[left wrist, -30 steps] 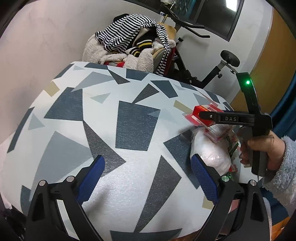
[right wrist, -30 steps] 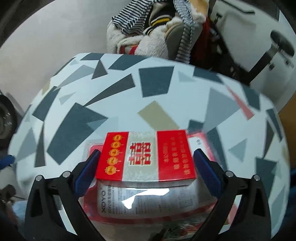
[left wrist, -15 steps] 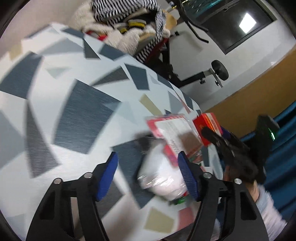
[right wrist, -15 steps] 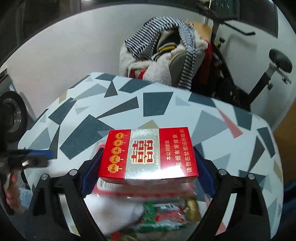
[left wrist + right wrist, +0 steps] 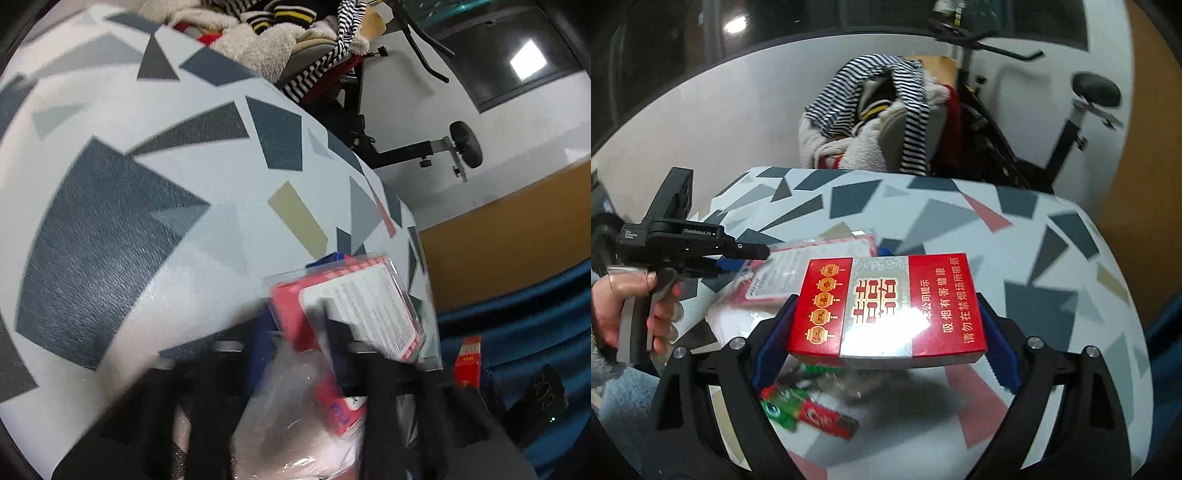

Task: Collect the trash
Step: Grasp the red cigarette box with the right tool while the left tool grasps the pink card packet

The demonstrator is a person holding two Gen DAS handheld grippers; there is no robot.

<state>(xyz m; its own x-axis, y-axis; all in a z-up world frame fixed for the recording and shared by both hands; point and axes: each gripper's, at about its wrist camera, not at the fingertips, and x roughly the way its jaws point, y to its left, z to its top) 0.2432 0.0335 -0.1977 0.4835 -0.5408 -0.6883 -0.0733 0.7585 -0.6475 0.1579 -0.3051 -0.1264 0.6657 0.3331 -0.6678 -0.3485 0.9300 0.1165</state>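
Two grippers are at work over the counter, which wears a cloth of grey, blue and tan shards on white. My right gripper is clamped on a red carton with gold lanterns and a silver band; its blue pads press the carton's two short ends, and the carton rides clear above the counter. In the left wrist view that same carton shows as a small red sliver at about four o'clock, against blue curtain.

My left gripper is blurred, its jaws closing. Between them sits the edge of a clear plastic bag of white stuff, with a red-and-white packet lying on top of it at about one o'clock from the fingers. I cannot tell whether the pads press the bag yet. In the right wrist view the left gripper comes in from nine o'clock, my hand on its grip, its tips at the packet near the counter's near edge.

Under the carton, at about seven o'clock, lie a green wrapper and a red wrapper on the cloth, both smeared.

Beyond the counter, at twelve o'clock, a heap of clothes with a striped top sits piled up, and an exercise bike stands at two o'clock against the white wall.
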